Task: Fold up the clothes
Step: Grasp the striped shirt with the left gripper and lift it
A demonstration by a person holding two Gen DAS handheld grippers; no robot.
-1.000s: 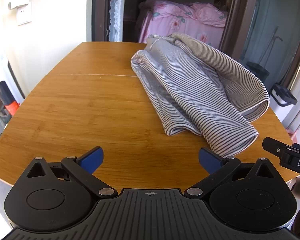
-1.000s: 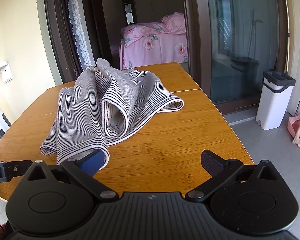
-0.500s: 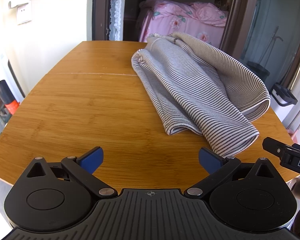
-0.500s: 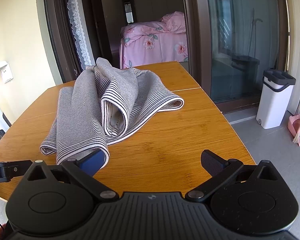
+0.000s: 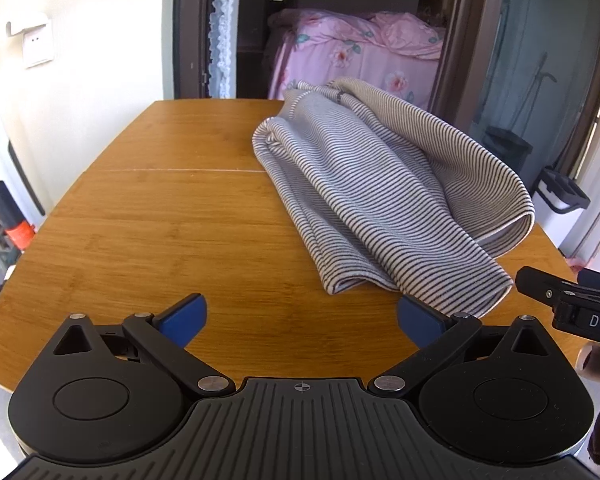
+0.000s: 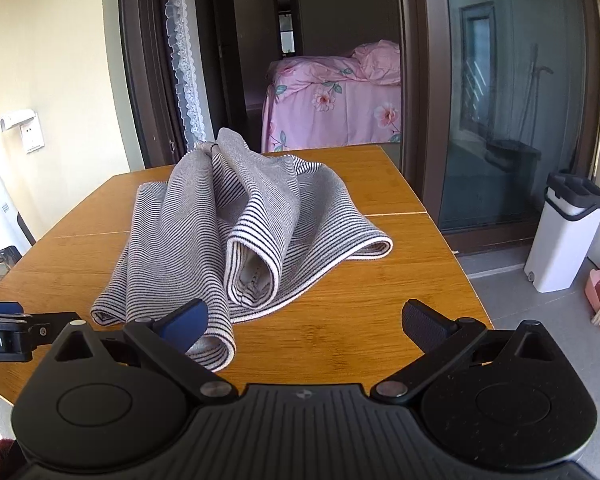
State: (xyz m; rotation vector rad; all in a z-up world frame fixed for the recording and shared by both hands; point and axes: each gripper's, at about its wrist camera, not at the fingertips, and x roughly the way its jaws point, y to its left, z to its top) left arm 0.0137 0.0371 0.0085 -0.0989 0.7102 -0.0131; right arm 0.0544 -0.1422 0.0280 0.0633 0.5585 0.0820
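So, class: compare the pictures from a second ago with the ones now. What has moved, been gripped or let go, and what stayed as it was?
Nothing has visibly changed. The striped garment lies in the same crumpled heap on the wooden table. The left tongs and the right tongs are both open as before, holding nothing, at the near edge.

L cam: low at near table (image 5: 148, 240) edge, faces across.
R cam: same, further right.
Shared: striped garment (image 5: 380, 200) (image 6: 204, 232), bed (image 5: 360, 52) (image 6: 332, 100).
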